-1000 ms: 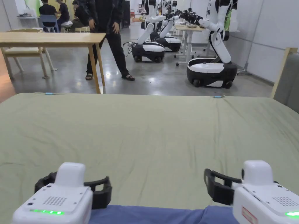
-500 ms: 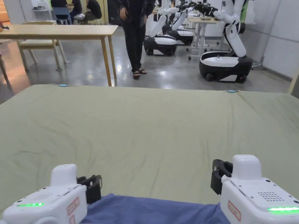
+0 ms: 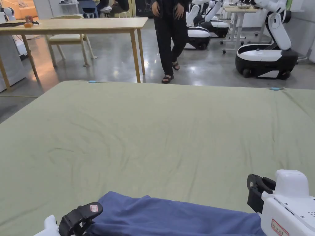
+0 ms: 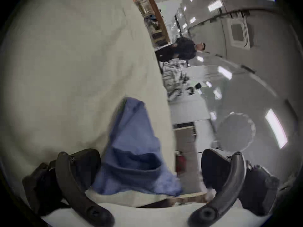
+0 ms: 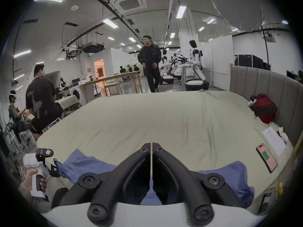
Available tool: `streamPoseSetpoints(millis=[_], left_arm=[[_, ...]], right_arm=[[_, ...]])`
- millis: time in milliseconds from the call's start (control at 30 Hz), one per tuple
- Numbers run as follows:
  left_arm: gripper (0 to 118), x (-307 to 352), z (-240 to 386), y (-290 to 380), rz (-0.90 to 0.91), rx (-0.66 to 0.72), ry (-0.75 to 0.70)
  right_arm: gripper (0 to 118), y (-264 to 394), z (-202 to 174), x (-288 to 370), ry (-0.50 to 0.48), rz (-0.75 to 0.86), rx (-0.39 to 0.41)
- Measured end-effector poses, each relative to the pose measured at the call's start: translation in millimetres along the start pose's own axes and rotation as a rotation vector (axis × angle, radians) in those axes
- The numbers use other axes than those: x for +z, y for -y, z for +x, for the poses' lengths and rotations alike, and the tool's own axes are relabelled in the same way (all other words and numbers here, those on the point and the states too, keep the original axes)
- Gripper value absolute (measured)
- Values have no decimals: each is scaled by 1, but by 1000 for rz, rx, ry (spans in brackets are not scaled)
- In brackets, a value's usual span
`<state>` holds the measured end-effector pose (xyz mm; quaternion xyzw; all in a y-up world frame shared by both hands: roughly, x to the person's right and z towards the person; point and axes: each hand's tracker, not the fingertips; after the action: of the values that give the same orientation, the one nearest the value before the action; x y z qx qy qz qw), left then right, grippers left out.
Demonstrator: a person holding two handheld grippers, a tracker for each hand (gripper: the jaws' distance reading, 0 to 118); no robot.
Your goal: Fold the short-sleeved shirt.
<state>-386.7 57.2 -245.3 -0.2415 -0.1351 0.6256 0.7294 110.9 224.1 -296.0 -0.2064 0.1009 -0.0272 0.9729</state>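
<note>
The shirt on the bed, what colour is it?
Plain blue shirt, no pattern; the head view shows it best.

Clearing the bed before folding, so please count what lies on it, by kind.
Blue shirt: 1
Red bag: 1
Phone: 1
Paper sheet: 1
Total: 4 on the bed

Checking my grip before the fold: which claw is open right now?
The left claw: its jaws stand wide apart, with the blue shirt showing between them. The right claw has its jaws closed together.
</note>
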Motion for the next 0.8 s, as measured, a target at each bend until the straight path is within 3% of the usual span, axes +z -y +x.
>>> streamPoseSetpoints(millis=[67, 100, 167, 200, 267, 433, 567, 700, 800], left_arm=[[111, -14, -7, 6, 16, 124, 94], [96, -33, -11, 15, -14, 212, 108], [9, -50, -20, 25, 14, 225, -16], [8, -55, -23, 28, 29, 174, -102], [8, -55, -19, 20, 64, 97, -44], [8, -33, 9, 4, 205, -73, -212], [7, -18, 43, 2, 228, -208, -265], [7, -19, 107, 21, 242, -547, -330], [7, -37, 141, 36, 187, -940, -356]], right_arm=[[3, 0, 0, 0, 1, 0, -5], [3, -1, 0, -1, 1, -1, -7], [3, -2, -1, 1, -2, -3, -6], [3, -2, -2, 2, -9, -8, -5], [3, -1, -1, 4, -5, -13, 0], [3, 0, 6, 10, 11, -17, 3], [3, 2, 8, 7, 12, -21, -4], [3, 4, 7, 5, 3, -21, -5], [3, 4, 7, 5, 1, -21, 6]])
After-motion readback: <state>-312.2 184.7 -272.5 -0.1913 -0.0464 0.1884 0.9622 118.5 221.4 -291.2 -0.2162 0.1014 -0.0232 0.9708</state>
